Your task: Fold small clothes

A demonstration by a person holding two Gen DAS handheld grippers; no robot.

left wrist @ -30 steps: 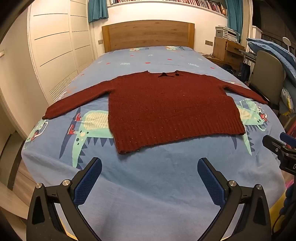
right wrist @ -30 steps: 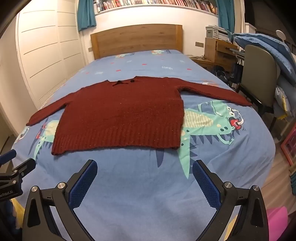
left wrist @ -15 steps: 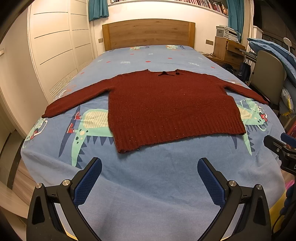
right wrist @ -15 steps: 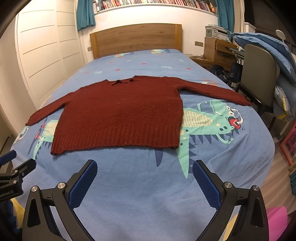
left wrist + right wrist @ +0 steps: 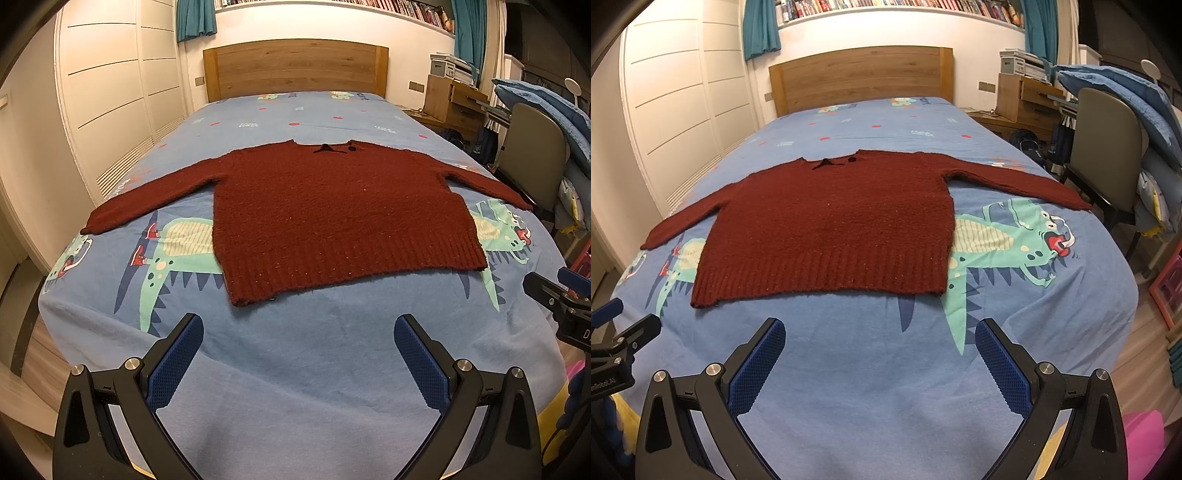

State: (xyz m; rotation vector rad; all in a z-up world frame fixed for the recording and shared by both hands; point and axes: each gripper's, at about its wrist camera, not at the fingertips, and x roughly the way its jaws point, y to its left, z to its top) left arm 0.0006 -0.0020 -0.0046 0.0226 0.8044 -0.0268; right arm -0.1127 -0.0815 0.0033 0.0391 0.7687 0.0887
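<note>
Both grippers hang over the near end of the bed [image 5: 295,369] with nothing held — the left gripper [image 5: 298,325] and the right gripper [image 5: 880,330] each have jaws spread wide. At 12 o'clock from each lies the dark red sweater [image 5: 332,218], flat on the blue dinosaur-print cover, sleeves stretched toward 9 and 3 o'clock, ribbed hem nearest.
</note>
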